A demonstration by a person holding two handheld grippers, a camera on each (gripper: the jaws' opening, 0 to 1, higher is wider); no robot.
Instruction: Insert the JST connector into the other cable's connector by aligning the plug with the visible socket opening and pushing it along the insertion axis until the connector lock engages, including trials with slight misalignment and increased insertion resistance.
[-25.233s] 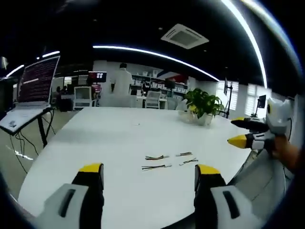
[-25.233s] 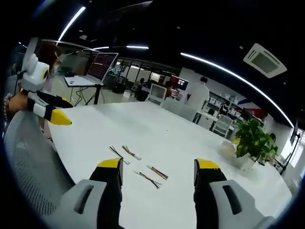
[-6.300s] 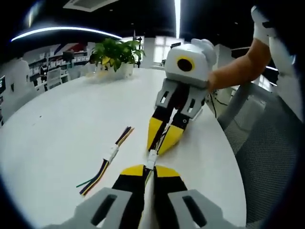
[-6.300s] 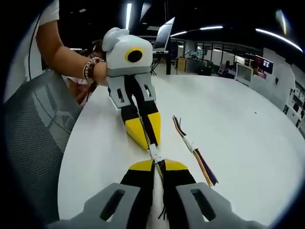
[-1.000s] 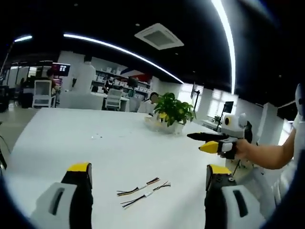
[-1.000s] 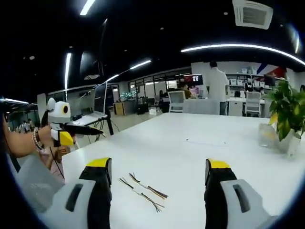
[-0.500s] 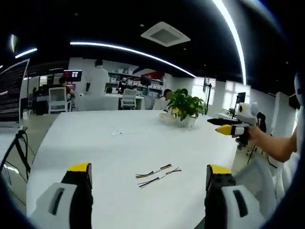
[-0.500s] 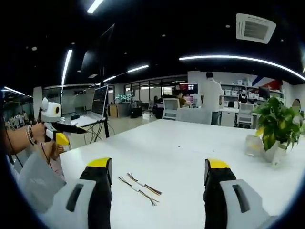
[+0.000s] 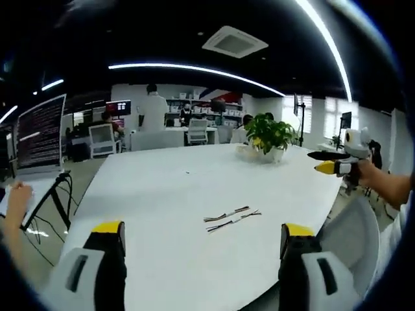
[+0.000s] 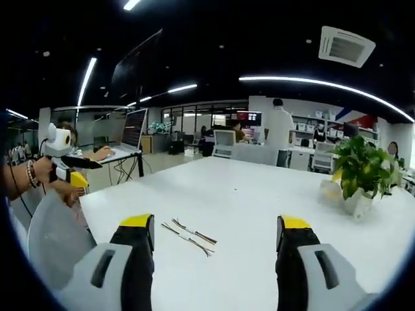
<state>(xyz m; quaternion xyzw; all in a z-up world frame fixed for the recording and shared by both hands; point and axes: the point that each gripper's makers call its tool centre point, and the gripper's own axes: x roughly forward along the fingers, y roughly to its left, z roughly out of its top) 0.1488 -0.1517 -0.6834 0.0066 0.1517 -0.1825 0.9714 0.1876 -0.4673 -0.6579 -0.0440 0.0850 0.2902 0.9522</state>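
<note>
Two joined cable pairs lie side by side on the white table, thin multicoloured wires with small white connectors at their middles. In the right gripper view the same cables rest just ahead of the left jaw. My left gripper is open, well back from the cables, with nothing between its yellow-tipped jaws. My right gripper is open too, also holding nothing. The right gripper appears at the far right of the left gripper view, held by a hand; the left gripper shows at the far left of the right gripper view.
A potted plant stands at the table's far side, the plant also at the right. A laptop on a stand is off the table's left edge, with a hand near it. A person and office desks fill the background. A grey chair back is close.
Both views have drawn back and swung a little, so the cables look smaller and the laptop and a hand enter the left gripper view. The cables lie as before; both grippers stay open.
</note>
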